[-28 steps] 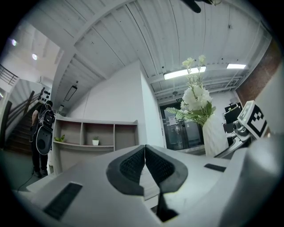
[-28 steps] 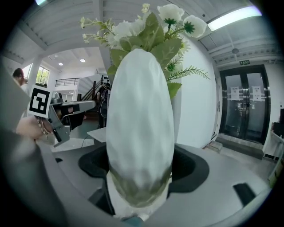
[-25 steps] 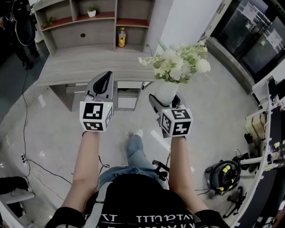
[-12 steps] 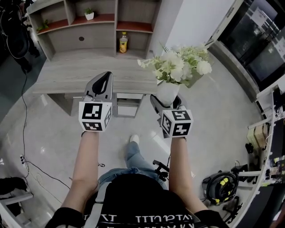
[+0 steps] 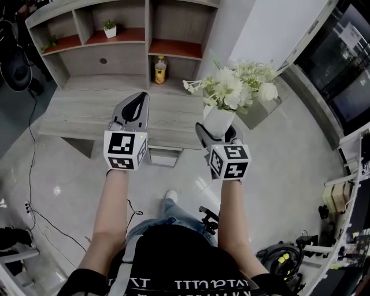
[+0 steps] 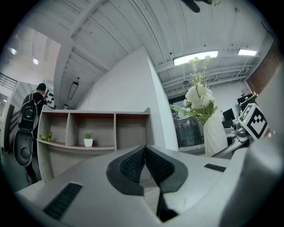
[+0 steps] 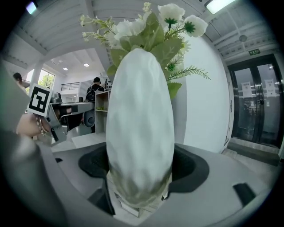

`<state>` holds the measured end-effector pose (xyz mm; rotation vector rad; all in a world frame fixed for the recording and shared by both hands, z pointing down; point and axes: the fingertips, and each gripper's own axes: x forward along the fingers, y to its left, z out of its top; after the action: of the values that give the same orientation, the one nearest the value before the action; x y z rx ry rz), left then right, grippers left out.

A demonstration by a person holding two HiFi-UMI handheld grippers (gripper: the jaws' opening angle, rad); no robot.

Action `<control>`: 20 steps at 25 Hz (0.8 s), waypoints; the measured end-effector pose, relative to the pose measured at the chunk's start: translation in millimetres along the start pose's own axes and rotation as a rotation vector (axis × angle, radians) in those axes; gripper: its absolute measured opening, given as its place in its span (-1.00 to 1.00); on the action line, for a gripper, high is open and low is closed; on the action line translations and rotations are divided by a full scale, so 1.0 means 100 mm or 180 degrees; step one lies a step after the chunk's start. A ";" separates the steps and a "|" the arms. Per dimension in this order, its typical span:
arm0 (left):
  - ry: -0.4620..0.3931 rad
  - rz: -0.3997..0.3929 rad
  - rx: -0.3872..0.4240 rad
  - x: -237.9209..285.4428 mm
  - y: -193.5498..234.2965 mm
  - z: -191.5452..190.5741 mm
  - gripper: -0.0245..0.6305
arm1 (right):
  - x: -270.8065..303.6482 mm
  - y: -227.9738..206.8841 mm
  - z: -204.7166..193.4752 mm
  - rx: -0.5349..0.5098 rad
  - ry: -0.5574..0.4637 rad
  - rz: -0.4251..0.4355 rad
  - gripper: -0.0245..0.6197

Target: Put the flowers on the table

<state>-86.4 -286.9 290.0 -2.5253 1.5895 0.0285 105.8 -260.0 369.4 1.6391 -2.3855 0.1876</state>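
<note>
Flowers (image 5: 237,87) in white vase (image 5: 218,120), vase base pinched in my right gripper (image 5: 215,132), held over the right end of the table (image 5: 75,110), my left gripper (image 5: 134,104) pressed together, empty, over the table's middle.

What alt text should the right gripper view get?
The right hand-held gripper is shut on a white vase holding white flowers; the vase fills the middle of the view. Behind it are a white wall and, at the right, glass doors.
</note>
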 end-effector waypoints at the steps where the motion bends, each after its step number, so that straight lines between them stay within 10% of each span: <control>1: 0.0001 0.0013 0.0009 0.10 0.01 0.00 -0.89 | 0.09 -0.06 0.02 0.0003 -0.0018 0.0032 0.29; 20: 0.0219 0.0143 0.0066 1.16 0.03 -0.42 -0.89 | 1.14 -0.68 -0.08 -0.0062 -0.0088 0.0311 0.29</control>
<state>-41.7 -398.3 319.9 -2.5005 1.6626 -0.0702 131.3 -385.9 405.8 1.5277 -2.4818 0.1594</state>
